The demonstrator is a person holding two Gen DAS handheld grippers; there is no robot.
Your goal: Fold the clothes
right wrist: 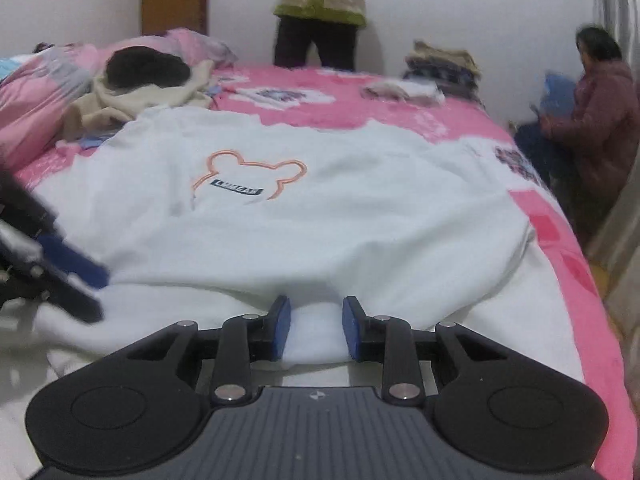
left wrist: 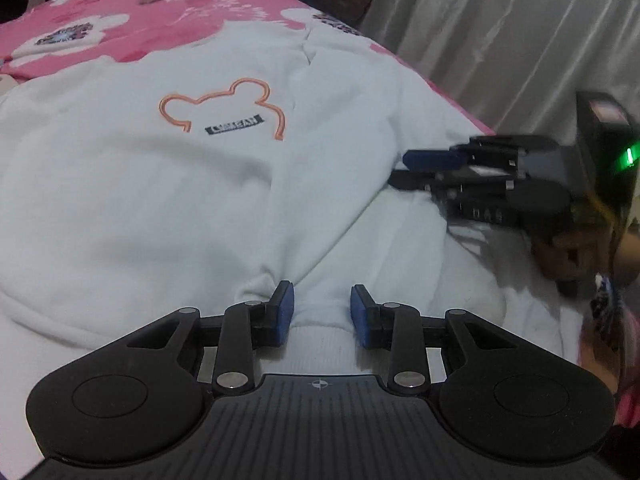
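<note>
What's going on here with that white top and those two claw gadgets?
A person is folding laundry with a handheld claw in each hand. A white sweatshirt with an orange bear outline lies spread on a pink bedspread. The left claw and the right claw each have a bunched bit of its near edge between their blue pads, which stand a little apart. Folded clothes sit at the far end. No fold is made yet.

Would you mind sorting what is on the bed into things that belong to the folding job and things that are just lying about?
Belongs to the job:
white sweatshirt, spread out
left gripper, fabric between its fingers
right gripper, fabric between its fingers

Just lying about:
folded clothes stack
cream garment heap
pink bedspread
curtain
</note>
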